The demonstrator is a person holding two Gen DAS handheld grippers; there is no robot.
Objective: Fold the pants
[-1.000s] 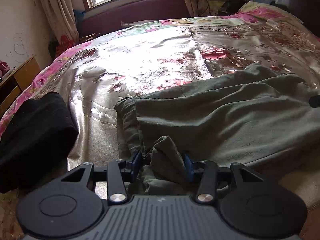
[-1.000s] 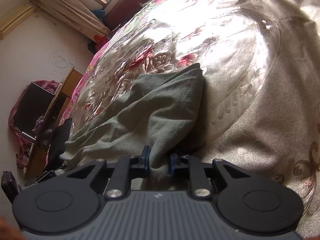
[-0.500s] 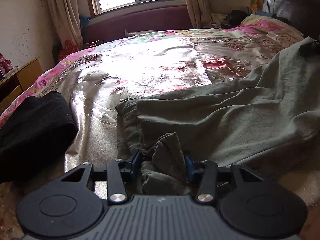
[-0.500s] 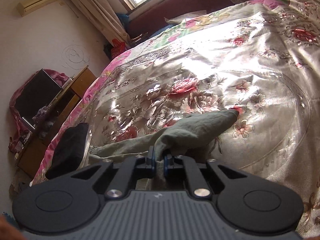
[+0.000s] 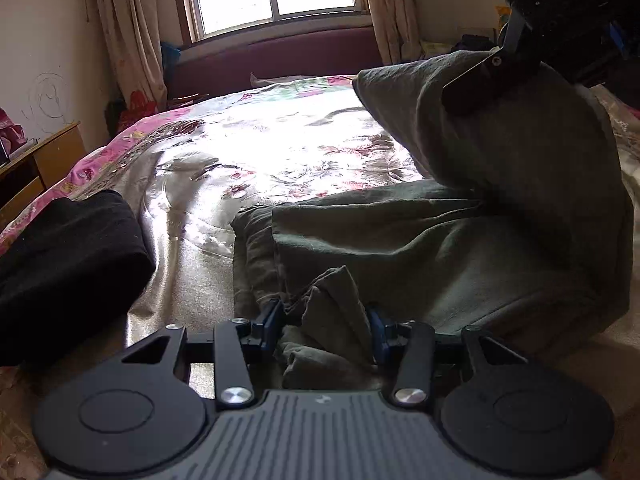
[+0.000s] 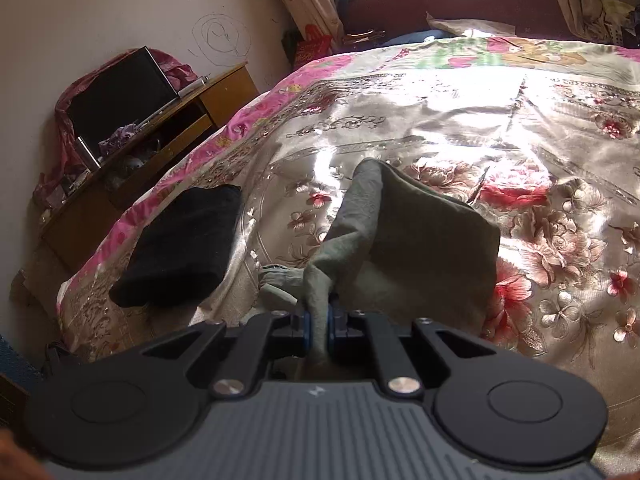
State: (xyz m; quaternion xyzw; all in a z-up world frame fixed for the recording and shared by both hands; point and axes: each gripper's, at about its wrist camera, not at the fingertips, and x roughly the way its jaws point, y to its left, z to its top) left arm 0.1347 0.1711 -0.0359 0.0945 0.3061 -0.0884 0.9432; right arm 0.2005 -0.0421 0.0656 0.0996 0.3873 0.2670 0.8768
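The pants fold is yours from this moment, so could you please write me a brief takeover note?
Left gripper: low at the bed edge, shut on a bunched bit of the green pants.
Right gripper: shut on the pants' other end, raised above the floral bedspread.
Done: that end is lifted toward the left one.
Left: lay it down, square the edges, fold again. Folded black garment lies beside.

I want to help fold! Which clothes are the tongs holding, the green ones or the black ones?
The green pants. Both the left tongs and right tongs pinch them, while the black clothes lie untouched beside them on the bed.
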